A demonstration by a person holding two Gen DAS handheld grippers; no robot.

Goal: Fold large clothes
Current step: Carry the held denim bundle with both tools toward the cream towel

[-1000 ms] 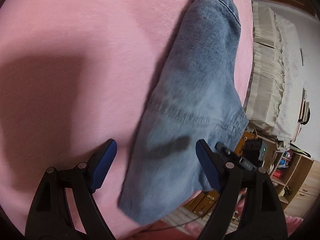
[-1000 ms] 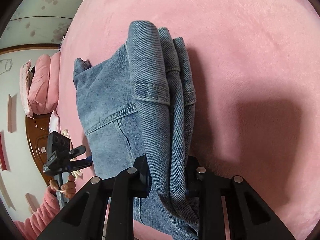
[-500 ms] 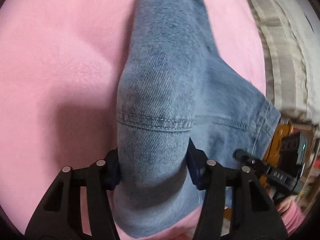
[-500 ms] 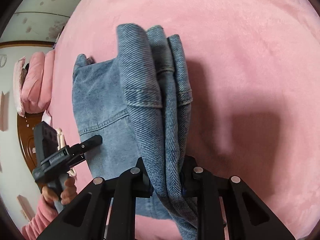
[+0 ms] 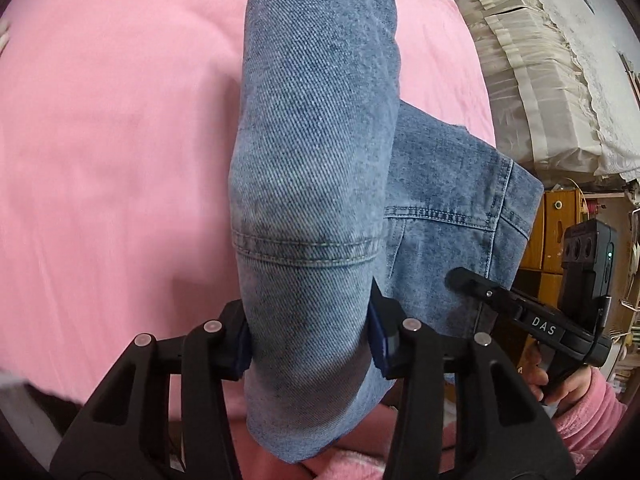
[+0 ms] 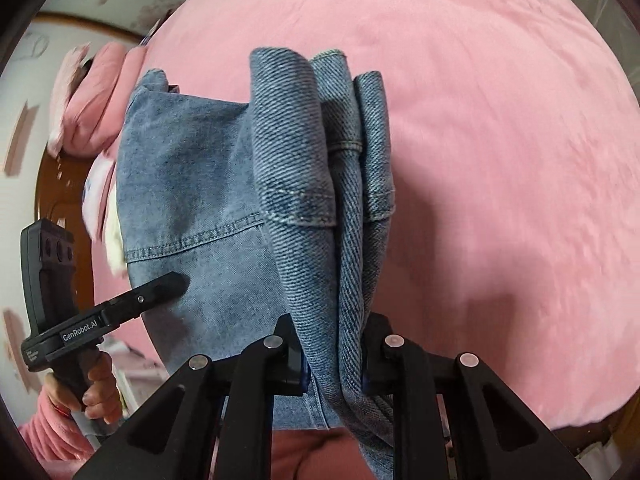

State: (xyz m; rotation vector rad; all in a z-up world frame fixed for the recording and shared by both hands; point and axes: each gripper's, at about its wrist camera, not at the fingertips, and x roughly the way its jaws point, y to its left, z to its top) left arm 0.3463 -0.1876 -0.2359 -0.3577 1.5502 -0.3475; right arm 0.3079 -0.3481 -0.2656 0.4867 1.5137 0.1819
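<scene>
A pair of blue jeans (image 5: 312, 140) hangs lifted above the pink bed cover (image 5: 120, 120). My left gripper (image 5: 310, 340) has a thick fold of denim with a stitched seam between its blue pads; the jaws are closing and press on the cloth. In the right wrist view my right gripper (image 6: 332, 356) is shut on a bunched edge of the jeans (image 6: 192, 184), several layers thick. Each gripper shows in the other's view, held by a hand in a pink sleeve: the right one's finger (image 5: 464, 280) and the left one's finger (image 6: 160, 284) lie against the denim.
The pink bed cover (image 6: 500, 120) fills most of both views. White frilled bedding (image 5: 540, 80) and wooden shelves (image 5: 556, 220) lie beyond the bed on one side. Pink pillows (image 6: 92, 92) and a dark wooden headboard (image 6: 52, 184) stand at the other.
The left gripper went from open beside the flat jeans to closed on a fold of them. Both grippers have risen, lifting the jeans off the bed.
</scene>
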